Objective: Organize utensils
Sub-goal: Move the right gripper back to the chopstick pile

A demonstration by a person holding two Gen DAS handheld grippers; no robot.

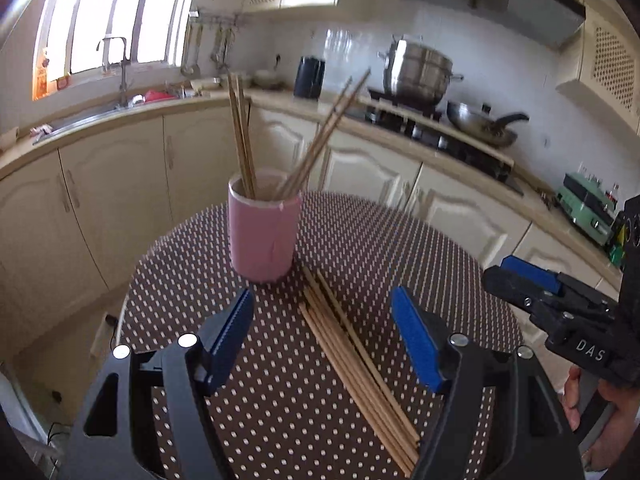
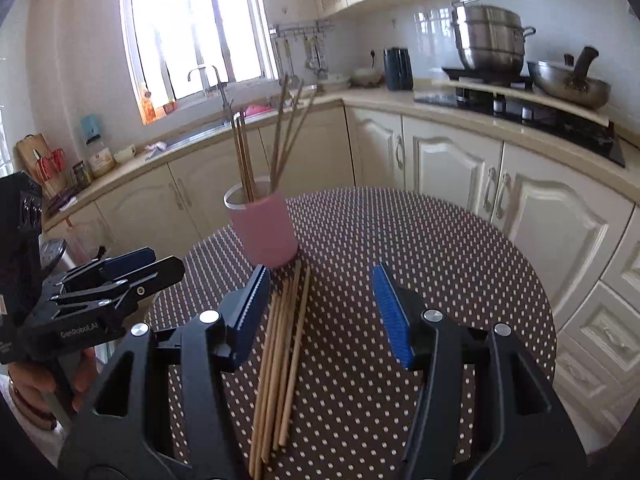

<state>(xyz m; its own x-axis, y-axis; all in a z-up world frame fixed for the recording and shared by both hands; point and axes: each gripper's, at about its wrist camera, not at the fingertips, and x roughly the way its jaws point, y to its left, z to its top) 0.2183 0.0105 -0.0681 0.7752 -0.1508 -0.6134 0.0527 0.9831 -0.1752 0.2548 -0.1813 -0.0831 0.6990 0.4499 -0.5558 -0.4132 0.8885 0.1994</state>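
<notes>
Chopsticks lie loose in a bundle on the dotted counter, just in front of the pink cup, which holds several more standing upright. The left gripper hangs spread wide above the bundle, gripping nothing. The right gripper is likewise wide apart and empty, the bundle below its left finger

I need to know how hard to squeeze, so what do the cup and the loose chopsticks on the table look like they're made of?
Cup: probably glazed ceramic, maybe plastic; smooth pink wall, thick pale rim, soft sheen.
Chopsticks: apparently bare wood or bamboo; matte tan, thin and straight, no gloss or paint. Both grippers are open and empty above them.
</notes>
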